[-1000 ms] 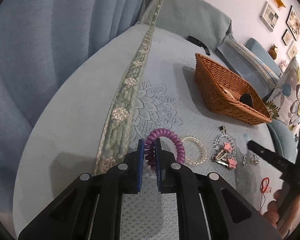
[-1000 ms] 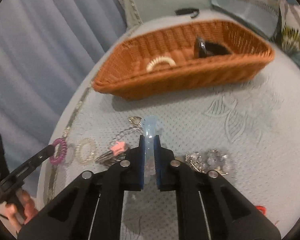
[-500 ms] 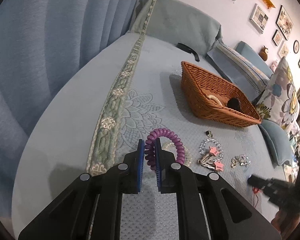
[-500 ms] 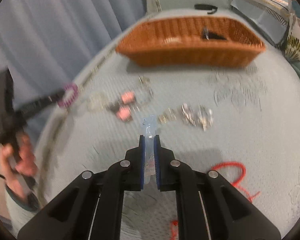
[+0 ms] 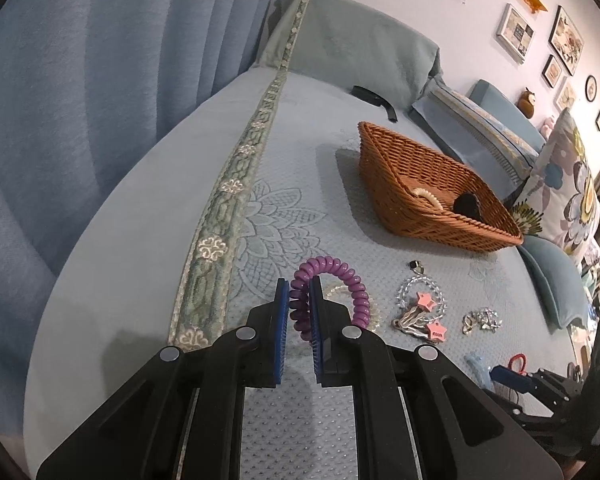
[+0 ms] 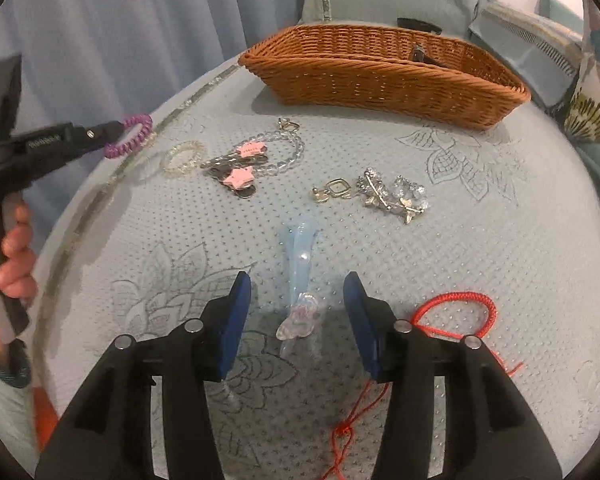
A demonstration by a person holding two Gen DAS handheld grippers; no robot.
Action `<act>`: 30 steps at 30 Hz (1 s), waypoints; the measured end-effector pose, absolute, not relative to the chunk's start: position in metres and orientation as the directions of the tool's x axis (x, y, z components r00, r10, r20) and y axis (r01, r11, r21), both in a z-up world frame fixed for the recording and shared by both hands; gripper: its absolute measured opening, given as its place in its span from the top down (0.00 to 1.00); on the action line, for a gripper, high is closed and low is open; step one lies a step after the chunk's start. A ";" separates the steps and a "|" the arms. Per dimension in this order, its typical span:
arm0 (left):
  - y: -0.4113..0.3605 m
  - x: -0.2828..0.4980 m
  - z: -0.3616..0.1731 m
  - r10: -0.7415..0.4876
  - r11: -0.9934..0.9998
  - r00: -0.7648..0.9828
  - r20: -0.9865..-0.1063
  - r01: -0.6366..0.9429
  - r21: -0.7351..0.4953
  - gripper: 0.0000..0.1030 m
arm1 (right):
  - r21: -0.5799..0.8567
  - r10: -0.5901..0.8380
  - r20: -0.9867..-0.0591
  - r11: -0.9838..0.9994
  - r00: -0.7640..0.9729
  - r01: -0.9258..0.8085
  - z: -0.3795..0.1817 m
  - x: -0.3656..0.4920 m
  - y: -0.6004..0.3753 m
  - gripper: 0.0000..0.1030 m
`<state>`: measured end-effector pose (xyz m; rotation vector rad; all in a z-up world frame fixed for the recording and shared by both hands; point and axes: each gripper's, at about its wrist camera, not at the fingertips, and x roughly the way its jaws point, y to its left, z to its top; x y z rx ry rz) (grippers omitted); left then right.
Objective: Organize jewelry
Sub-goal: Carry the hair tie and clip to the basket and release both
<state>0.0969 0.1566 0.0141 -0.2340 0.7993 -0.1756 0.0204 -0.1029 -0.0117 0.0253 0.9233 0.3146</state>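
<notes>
My left gripper [image 5: 300, 300] is shut on a purple spiral hair tie [image 5: 342, 280] and holds it above the bed; it also shows in the right wrist view [image 6: 130, 136]. My right gripper [image 6: 298, 292] is open, its jaws on either side of a pale blue hair clip [image 6: 300, 256] that lies on the bedspread. A wicker basket [image 6: 380, 80] stands behind, holding a white bead bracelet [image 5: 428, 196] and a dark object [image 5: 468, 204]. A clear bead bracelet [image 6: 182, 158], pink star clips [image 6: 242, 176], silver pieces [image 6: 388, 194] and a red cord [image 6: 456, 312] lie on the bed.
A blue curtain [image 5: 80, 100] hangs at the left. Pillows [image 5: 560, 200] sit at the right of the bed. A black item [image 5: 374, 100] lies behind the basket. The bed edge curves down at the left.
My right gripper has opened and let go of the pale blue hair clip, which now lies on the bedspread. My left gripper has lifted slightly with the purple hair tie.
</notes>
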 end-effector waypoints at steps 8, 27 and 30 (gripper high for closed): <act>0.141 0.090 0.021 -0.247 0.964 0.705 -0.665 0.112 -0.239 0.92 | 0.012 0.199 -0.759 0.956 0.619 -0.293 -0.013 0.012 -0.079 0.91; 0.055 0.127 0.125 -0.371 0.927 0.817 -0.442 0.300 -0.224 0.92 | 0.101 0.242 -0.531 0.970 0.812 -0.222 0.132 0.111 -0.152 0.94; 0.035 0.157 0.120 -0.384 0.923 0.807 -0.448 0.314 -0.224 0.92 | 0.129 0.236 -0.553 0.972 0.799 -0.198 0.130 0.147 -0.159 0.94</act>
